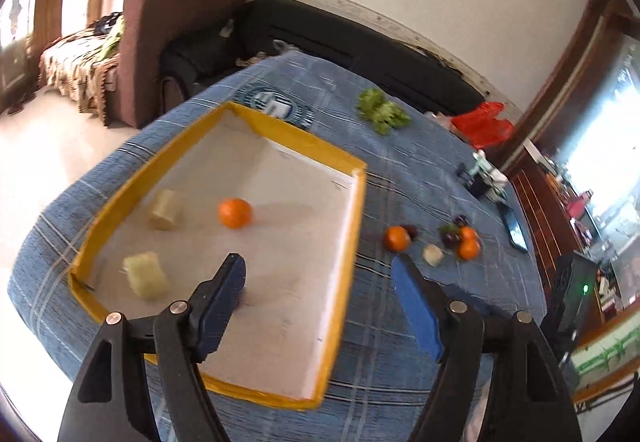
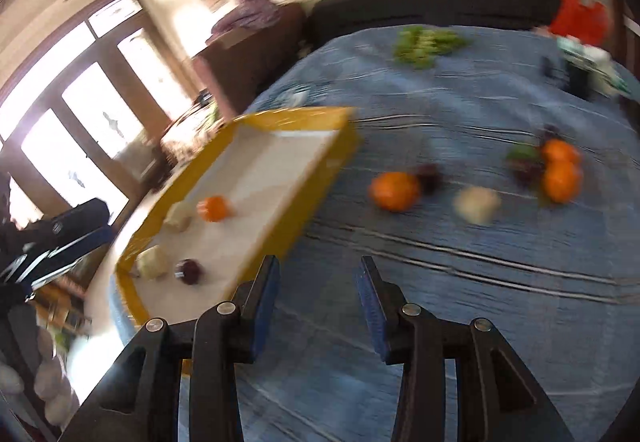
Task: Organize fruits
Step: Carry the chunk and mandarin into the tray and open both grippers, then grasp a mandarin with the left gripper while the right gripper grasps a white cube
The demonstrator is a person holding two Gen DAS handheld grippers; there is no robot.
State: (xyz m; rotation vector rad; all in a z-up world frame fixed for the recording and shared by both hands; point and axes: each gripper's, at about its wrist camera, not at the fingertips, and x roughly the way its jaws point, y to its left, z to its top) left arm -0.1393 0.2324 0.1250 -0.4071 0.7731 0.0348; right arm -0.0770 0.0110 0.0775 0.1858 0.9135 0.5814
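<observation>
A yellow-rimmed tray (image 1: pixel 352 226) lies on the blue cloth and holds an orange (image 1: pixel 235 213) and two pale fruits (image 1: pixel 165 210) (image 1: pixel 146 274). The right wrist view shows the tray (image 2: pixel 316 178) with the orange (image 2: pixel 215 208), pale fruits and a dark red fruit (image 2: pixel 189 271). Loose on the cloth lie an orange (image 1: pixel 397 238) (image 2: pixel 394 190), a pale fruit (image 1: pixel 433 254) (image 2: pixel 477 205), two oranges (image 1: pixel 468 244) (image 2: pixel 560 172) and dark grapes (image 1: pixel 452 234). My left gripper (image 1: pixel 320 274) is open and empty over the tray's right edge. My right gripper (image 2: pixel 318 270) is open and empty over the cloth.
Green lettuce (image 1: pixel 382 110) lies at the far side of the cloth. A phone (image 1: pixel 514 228), small bottles (image 1: pixel 482 170) and a red bag (image 1: pixel 484 124) sit at the right edge. A sofa (image 1: pixel 168 42) stands beyond the table. The right wrist view is blurred.
</observation>
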